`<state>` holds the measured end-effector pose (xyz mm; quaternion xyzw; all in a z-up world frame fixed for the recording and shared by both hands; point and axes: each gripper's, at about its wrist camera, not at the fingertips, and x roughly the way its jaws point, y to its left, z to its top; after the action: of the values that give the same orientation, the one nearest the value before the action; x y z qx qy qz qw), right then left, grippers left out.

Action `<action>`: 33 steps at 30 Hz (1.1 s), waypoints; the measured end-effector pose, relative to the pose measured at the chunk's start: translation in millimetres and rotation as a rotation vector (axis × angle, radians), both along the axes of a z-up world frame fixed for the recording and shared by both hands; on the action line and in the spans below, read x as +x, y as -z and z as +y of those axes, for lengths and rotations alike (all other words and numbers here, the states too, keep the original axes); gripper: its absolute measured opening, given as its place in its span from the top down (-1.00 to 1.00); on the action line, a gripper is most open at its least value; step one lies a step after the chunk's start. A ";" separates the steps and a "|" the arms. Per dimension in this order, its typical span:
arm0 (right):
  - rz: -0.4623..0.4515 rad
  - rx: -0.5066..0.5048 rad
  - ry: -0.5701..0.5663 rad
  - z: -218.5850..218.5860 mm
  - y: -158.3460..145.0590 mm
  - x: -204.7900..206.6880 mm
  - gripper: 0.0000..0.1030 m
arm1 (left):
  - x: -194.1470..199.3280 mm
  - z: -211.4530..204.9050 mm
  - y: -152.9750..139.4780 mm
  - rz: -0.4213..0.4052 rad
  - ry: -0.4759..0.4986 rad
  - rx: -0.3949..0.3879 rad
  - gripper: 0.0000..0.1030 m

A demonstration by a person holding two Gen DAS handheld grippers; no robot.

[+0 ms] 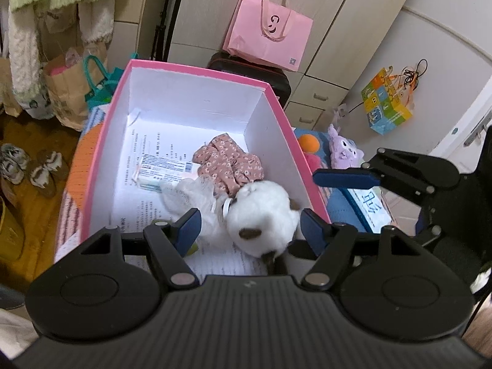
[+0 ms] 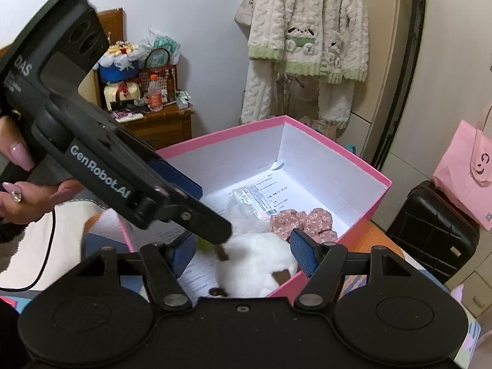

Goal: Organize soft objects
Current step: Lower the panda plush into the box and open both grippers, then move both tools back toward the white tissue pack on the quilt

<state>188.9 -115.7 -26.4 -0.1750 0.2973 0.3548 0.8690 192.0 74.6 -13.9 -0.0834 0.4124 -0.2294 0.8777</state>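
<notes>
A white plush toy with brown patches (image 1: 264, 215) lies inside the pink box (image 1: 196, 70) near its front right corner; it also shows in the right wrist view (image 2: 255, 261). A floral pink fabric piece (image 1: 229, 163) and a white mesh item (image 1: 190, 193) lie beside it on printed papers. My left gripper (image 1: 250, 229) is open, its jaws on either side of the plush. My right gripper (image 2: 243, 253) is open above the plush at the box's near edge. A purple plush (image 1: 344, 150) and an orange ball (image 1: 309, 143) lie outside the box to the right.
A pink shopping bag (image 1: 267, 40) sits on a black suitcase (image 1: 276, 77) behind the box. Paper bags (image 1: 67, 92) and shoes (image 1: 30, 166) are on the floor at left. A wooden nightstand (image 2: 160, 123) with clutter stands behind. A tissue box (image 1: 369, 209) lies to the right.
</notes>
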 end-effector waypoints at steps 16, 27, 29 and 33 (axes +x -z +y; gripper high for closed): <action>-0.006 0.011 -0.033 -13.6 -33.4 -69.7 -0.40 | -88.4 -4.6 -48.5 -0.109 0.080 0.130 -0.41; -0.048 -0.010 -0.031 -21.8 -50.2 -112.8 -0.40 | -131.9 -8.4 -61.7 -0.149 0.101 0.171 -0.45; -0.055 -0.010 -0.030 -25.9 -52.9 -121.0 -0.40 | -138.9 -8.4 -64.0 -0.157 0.103 0.176 -0.46; -0.067 -0.005 -0.026 -36.1 -57.8 -134.9 -0.40 | -149.9 -11.2 -69.0 -0.188 0.085 0.197 -0.46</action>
<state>54.0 -151.9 31.4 -0.1929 0.2667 0.3590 0.8734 42.1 63.4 55.0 0.0427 0.3523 -0.2317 0.9058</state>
